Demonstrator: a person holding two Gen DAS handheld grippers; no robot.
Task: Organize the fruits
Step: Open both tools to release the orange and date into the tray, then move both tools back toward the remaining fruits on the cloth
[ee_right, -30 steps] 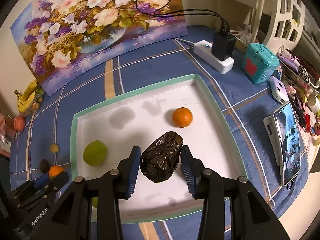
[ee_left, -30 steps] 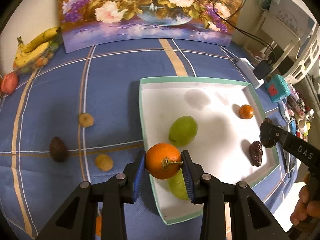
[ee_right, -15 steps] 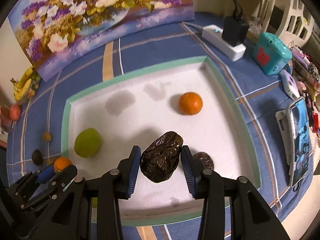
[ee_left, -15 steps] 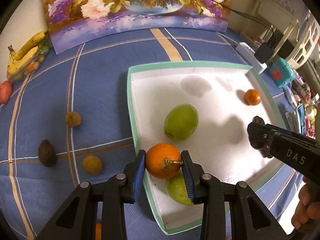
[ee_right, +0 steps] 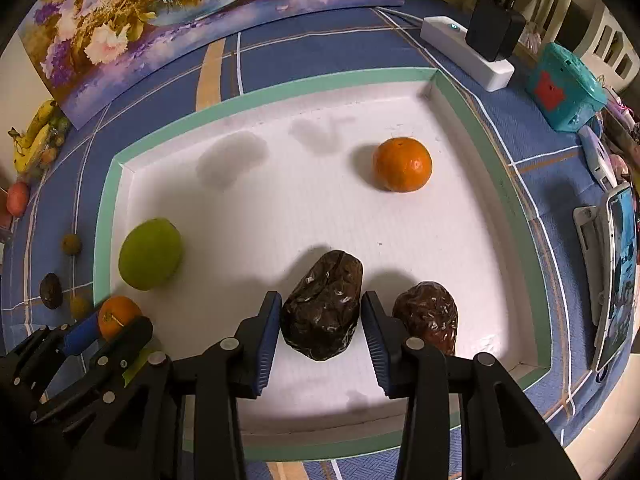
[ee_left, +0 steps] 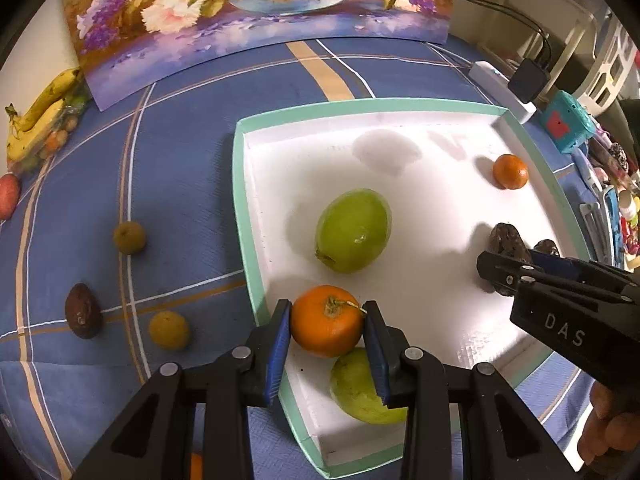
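**Q:** Start close in. What's each tool doing?

**Me:** My left gripper is clamped on an orange, low centre of its frame, stem up. It has come in over the near left corner of the tray; a second ago it hung at the rim. A green fruit lies directly under it, lower centre. My right gripper is clenched on a dark wrinkled fruit, low centre of the right view. It has dropped; the tray floor fills the frame now.

**Q:** What's next to it?

**Me:** A second wrinkled fruit, just right of my right finger, already lying on the tray. Can't tell whether they touch.

**Q:** Mid-frame?

**Me:** A larger green fruit at centre of the left view. A small orange upper right in the right view.

**Q:** Beyond the tray?

**Me:** Left of frame, on the blue cloth: three small loose fruits, one dark, two yellowish. Bananas far upper left.

**Q:** Meaning for the job?

**Me:** My read: both pieces are nearly placed, like beside like. Risk: the orange landing on the green fruit and rolling. The loose ones are still to fetch.
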